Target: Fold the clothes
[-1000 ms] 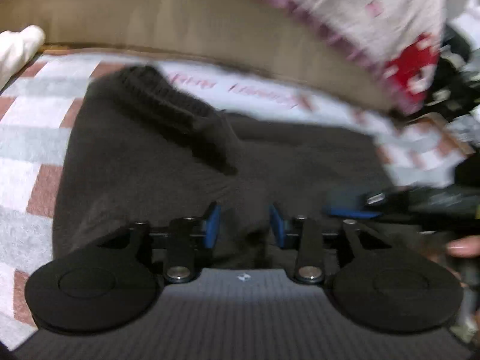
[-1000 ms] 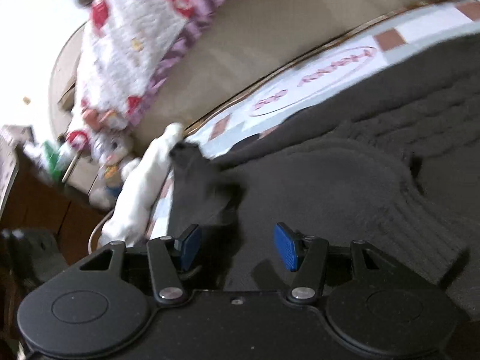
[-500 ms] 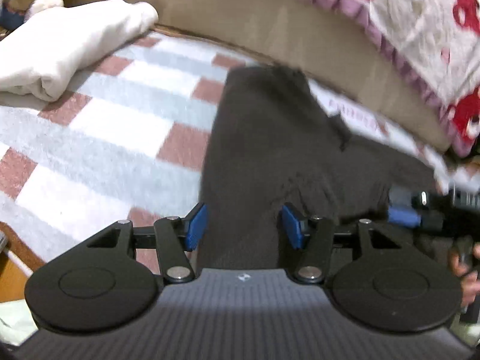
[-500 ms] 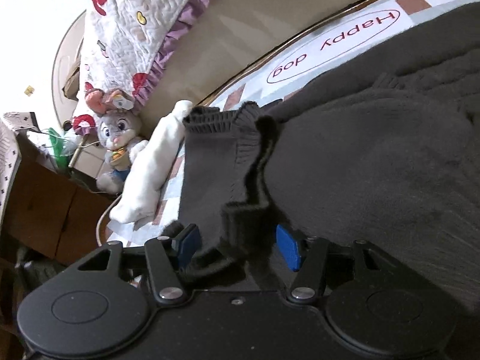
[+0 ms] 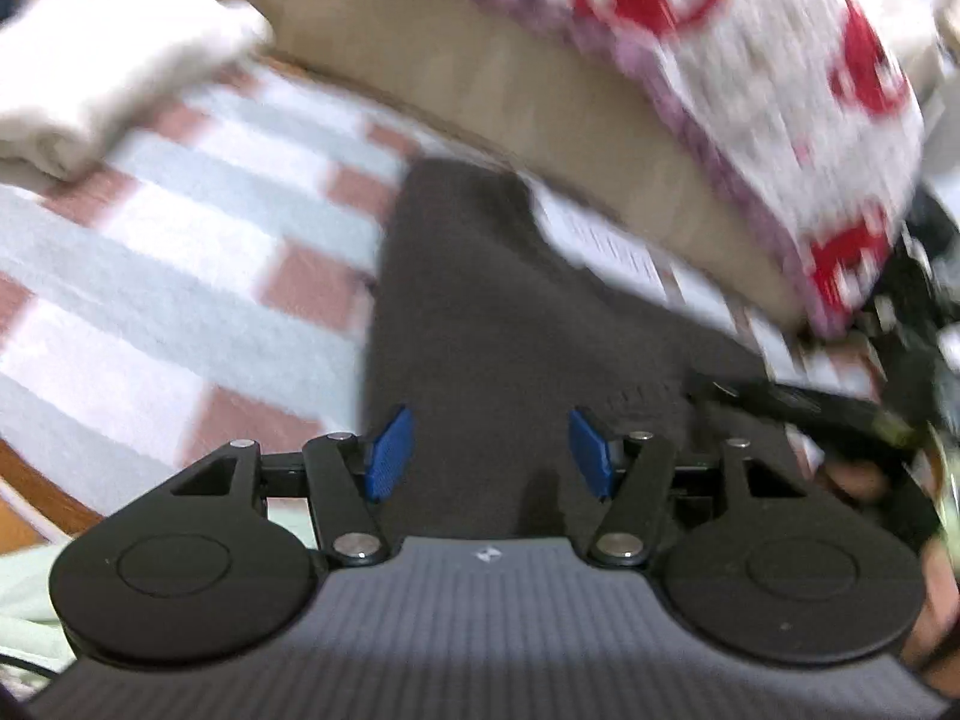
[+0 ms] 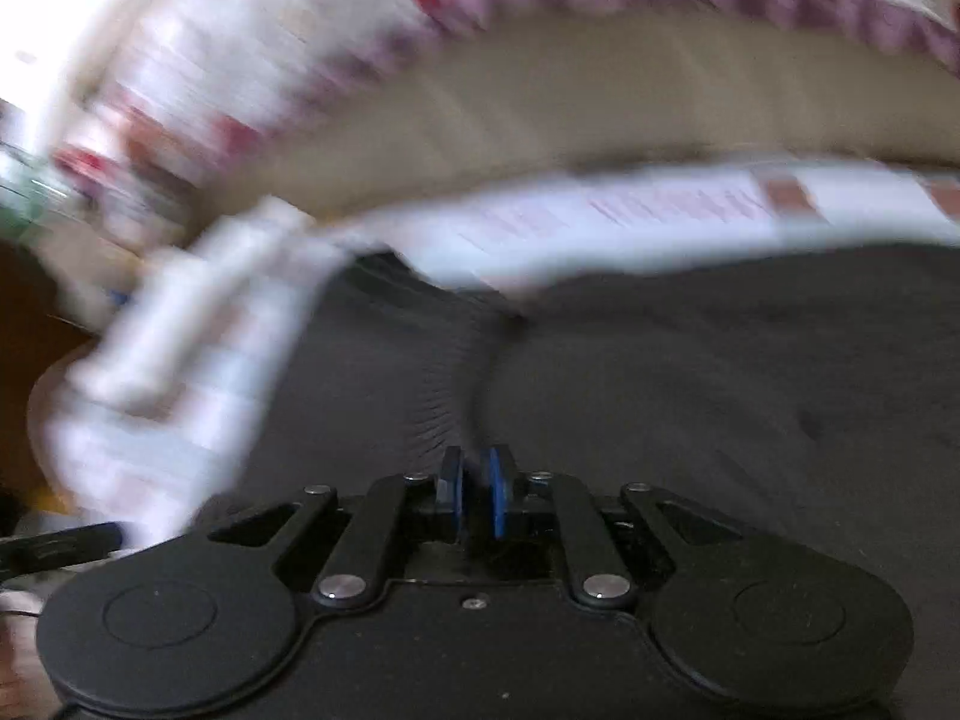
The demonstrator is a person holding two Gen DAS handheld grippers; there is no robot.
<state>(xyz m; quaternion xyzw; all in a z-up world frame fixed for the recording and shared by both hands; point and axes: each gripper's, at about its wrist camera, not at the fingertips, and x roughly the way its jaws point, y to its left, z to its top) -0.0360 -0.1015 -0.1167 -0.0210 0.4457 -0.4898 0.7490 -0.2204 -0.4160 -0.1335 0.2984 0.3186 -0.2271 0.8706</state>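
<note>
**Ana:** Checked bedding [image 5: 180,252] in white, grey and rust covers the surface, with a tan bed side [image 5: 540,120] and a red-and-white quilt [image 5: 750,60] behind it. Largest thing on it is the dark knit sweater [image 5: 510,312], lying spread across the bedding, beside a folded white garment [image 5: 102,96] at the far corner.

**Ben:** How will the sweater handle?

**Ana:** Soft and limp, I'd judge, with some weight; it will sag and bunch. Best taken at a ribbed hem or cuff, where the knit is firmer.

**Ben:** And the grippers?

**Ana:** The left gripper [image 5: 489,456] has just been opening; its blue pads stand apart over the sweater, pressing on nothing. The right gripper [image 6: 476,495] has just been closing, and its pads look pinched on a ridge of the knit, though the blur leaves some doubt.

**Ben:** Any containers?

**Ana:** None that I can make out.
</note>
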